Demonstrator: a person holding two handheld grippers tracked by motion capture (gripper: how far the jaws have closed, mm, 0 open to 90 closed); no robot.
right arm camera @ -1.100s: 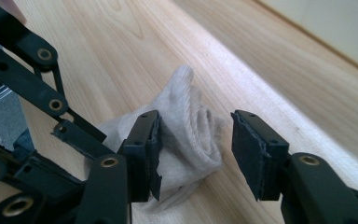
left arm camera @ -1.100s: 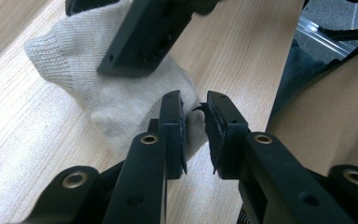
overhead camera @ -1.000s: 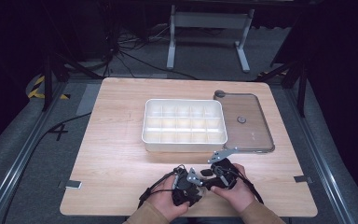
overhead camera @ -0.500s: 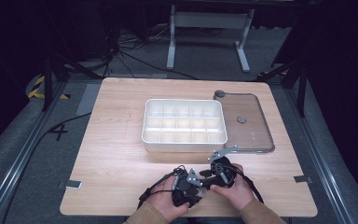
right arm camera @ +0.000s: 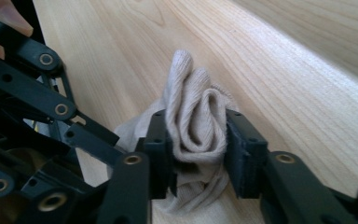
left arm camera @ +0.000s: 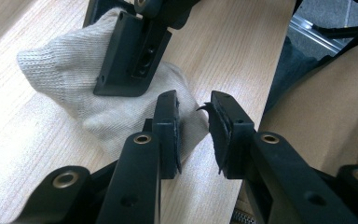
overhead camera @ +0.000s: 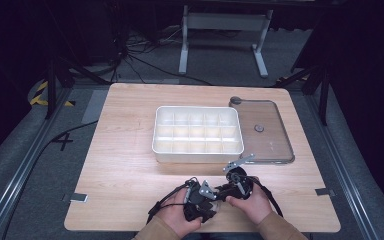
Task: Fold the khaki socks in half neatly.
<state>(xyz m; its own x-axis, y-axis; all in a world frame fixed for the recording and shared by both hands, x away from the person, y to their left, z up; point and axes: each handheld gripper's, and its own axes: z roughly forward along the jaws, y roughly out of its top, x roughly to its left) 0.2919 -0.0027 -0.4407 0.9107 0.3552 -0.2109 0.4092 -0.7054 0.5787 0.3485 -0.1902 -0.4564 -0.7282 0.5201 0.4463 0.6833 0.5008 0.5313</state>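
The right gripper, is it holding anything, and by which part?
Yes. The right gripper, whose jaws have just been closing, pinches the beige sock around a bunched fold near its middle.

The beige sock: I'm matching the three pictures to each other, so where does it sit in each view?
High view: the beige sock is barely visible between the two grippers at the near table edge.
Left gripper view: upper left, lying on the wooden table, with the right gripper on it.
Right gripper view: centre, bunched between the right gripper's jaws.
Shared landmark: the pale wood grain of the table.
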